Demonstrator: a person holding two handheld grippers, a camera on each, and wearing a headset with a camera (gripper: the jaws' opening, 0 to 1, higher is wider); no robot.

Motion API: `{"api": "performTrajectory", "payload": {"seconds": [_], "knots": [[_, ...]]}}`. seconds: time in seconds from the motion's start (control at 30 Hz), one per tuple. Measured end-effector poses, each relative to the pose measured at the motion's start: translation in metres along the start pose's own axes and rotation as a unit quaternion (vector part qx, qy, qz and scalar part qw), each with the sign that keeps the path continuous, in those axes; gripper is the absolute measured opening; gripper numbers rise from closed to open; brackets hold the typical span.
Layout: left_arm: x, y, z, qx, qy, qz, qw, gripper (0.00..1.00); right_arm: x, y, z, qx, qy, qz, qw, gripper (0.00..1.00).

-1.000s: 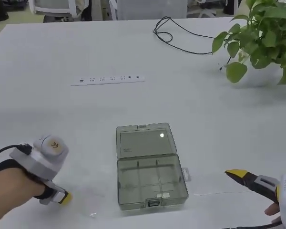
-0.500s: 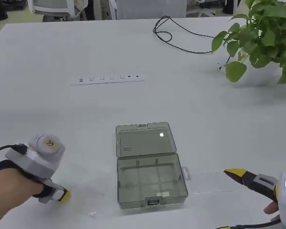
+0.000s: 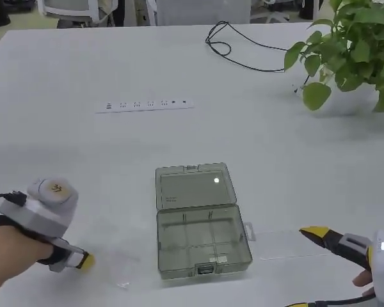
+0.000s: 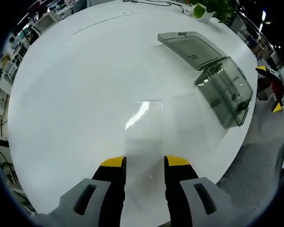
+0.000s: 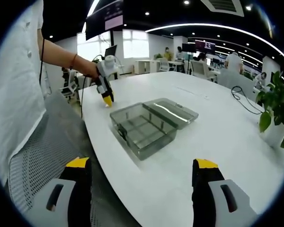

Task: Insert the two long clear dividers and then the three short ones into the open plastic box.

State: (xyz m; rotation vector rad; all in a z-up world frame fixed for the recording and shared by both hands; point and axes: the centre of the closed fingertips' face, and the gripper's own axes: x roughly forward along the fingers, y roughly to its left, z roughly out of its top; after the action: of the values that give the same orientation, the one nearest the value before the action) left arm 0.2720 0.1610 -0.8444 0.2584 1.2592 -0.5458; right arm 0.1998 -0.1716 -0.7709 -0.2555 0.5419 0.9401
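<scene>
The open smoky-clear plastic box [image 3: 203, 246] sits near the table's front edge, its lid [image 3: 195, 185] lying flat behind it. Faint partition lines show inside the box. A long clear divider [image 3: 288, 246] lies flat on the table just right of the box. Another clear divider [image 4: 144, 113] lies ahead of my left gripper [image 4: 145, 163], and a small clear piece [image 3: 123, 284] lies near that gripper [image 3: 83, 261]. Its jaws stand slightly apart with nothing between them. My right gripper [image 5: 142, 164] is wide open, right of the box [image 5: 142, 130] and empty.
A white power strip [image 3: 145, 105] lies mid-table. Farther back is a looped black cable [image 3: 243, 51], and a potted green plant [image 3: 352, 51] stands at the far right. The table's front edge runs just below the box. Office desks and chairs fill the room behind.
My left gripper has drifted a little left and down, away from the box. The right gripper has barely moved, and the box has stayed in place.
</scene>
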Motion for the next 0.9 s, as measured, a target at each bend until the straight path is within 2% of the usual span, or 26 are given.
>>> {"api": "performTrajectory", "payload": {"seconds": [0.13, 0.2, 0.4, 0.67, 0.77, 0.8, 0.9], "knots": [[-0.005, -0.003, 0.000, -0.030, -0.021, -0.014, 0.9992, 0.30, 0.000, 0.000, 0.002, -0.002, -0.001, 0.001, 1.0000, 0.88], [-0.008, -0.004, -0.001, -0.037, -0.027, -0.017, 0.9988, 0.30, 0.000, 0.000, 0.003, -0.003, -0.001, 0.001, 1.0000, 0.88], [-0.021, -0.014, 0.006, -0.074, -0.071, -0.043, 0.9939, 0.30, 0.000, -0.001, 0.010, -0.006, -0.004, 0.001, 1.0000, 0.88], [-0.039, -0.027, 0.019, -0.111, -0.126, -0.074, 0.9831, 0.30, 0.000, -0.004, 0.030, -0.006, -0.020, -0.001, 0.9998, 0.87], [-0.050, -0.038, 0.029, -0.124, -0.154, -0.091, 0.9759, 0.30, -0.001, -0.004, 0.042, -0.005, -0.032, -0.001, 0.9995, 0.87], [-0.051, -0.039, 0.030, -0.125, -0.157, -0.093, 0.9753, 0.30, -0.001, -0.004, 0.046, -0.004, -0.034, -0.001, 0.9994, 0.87], [-0.060, -0.051, 0.039, -0.130, -0.183, -0.111, 0.9681, 0.30, -0.001, -0.003, 0.064, 0.002, -0.058, -0.001, 0.9983, 0.86]]}}
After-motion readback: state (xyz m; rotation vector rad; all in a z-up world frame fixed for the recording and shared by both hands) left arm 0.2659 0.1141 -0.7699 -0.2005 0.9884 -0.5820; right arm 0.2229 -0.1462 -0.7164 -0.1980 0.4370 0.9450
